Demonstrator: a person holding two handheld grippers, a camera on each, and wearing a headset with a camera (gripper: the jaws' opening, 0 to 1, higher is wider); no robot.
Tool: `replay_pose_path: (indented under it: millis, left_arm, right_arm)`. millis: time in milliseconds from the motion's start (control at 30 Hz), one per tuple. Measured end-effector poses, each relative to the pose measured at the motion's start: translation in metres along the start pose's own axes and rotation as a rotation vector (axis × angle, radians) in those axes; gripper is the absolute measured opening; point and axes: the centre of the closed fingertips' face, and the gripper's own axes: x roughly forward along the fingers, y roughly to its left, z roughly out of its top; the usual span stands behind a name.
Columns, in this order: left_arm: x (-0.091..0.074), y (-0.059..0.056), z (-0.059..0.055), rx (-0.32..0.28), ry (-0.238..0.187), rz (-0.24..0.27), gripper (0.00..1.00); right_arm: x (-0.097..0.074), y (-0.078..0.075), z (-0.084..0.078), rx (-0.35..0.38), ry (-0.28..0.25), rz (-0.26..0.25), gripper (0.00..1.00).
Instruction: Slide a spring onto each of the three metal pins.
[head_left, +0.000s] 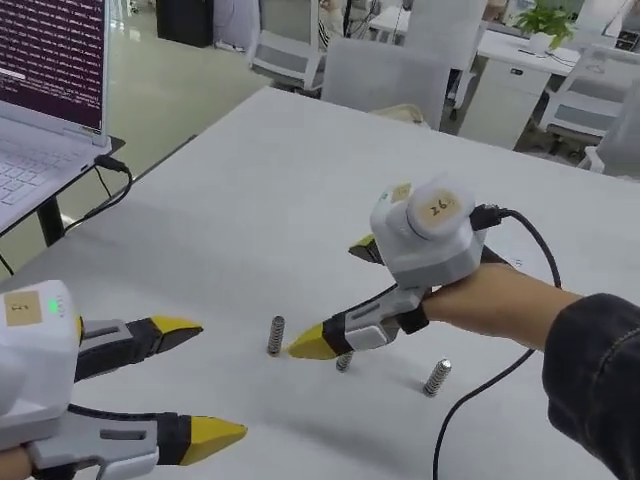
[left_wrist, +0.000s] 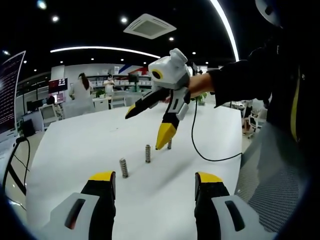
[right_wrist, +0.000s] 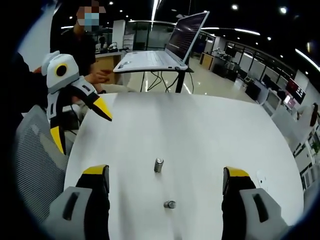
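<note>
Noting both jaw pairs apart, empty. Right yellow-tipped gripper (head_left: 330, 298) hangs low beside three upright coiled steel springs (head_left: 276, 336), mid white worktop (head_left: 250, 180), prob. checking seating; left yellow-tipped gripper (head_left: 212, 380) sits nr us, clear. We judge task approx. done.

Three coiled springs (head_left: 276, 336) stand sleeved on metal pins (head_left: 441, 366) in a row.

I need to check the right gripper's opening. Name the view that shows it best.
Left gripper view: the right gripper faces the camera, both fingers spread. The head view sees it from behind, its far finger mostly hidden. Its own view catches two fingertips, apart.
</note>
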Motion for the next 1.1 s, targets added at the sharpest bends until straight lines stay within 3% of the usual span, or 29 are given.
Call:
replay_pose_path:
  millis: [267,733,1100]
  left_arm:
    - [0.004,-0.004,0.004,0.003,0.001,-0.013,0.60]
    - [0.011,-0.015,0.015,0.021,-0.001,-0.044,0.61]
    - [0.016,-0.023,0.018,0.019,-0.006,-0.064,0.61]
  right_arm:
    - [-0.025,0.000,-0.011,0.018,-0.022,-0.046,0.94]
    - [-0.068,0.008,-0.044,0.090,-0.061,-0.128,0.94]
    - [-0.094,0.010,-0.066,0.190,-0.124,-0.211,0.93]
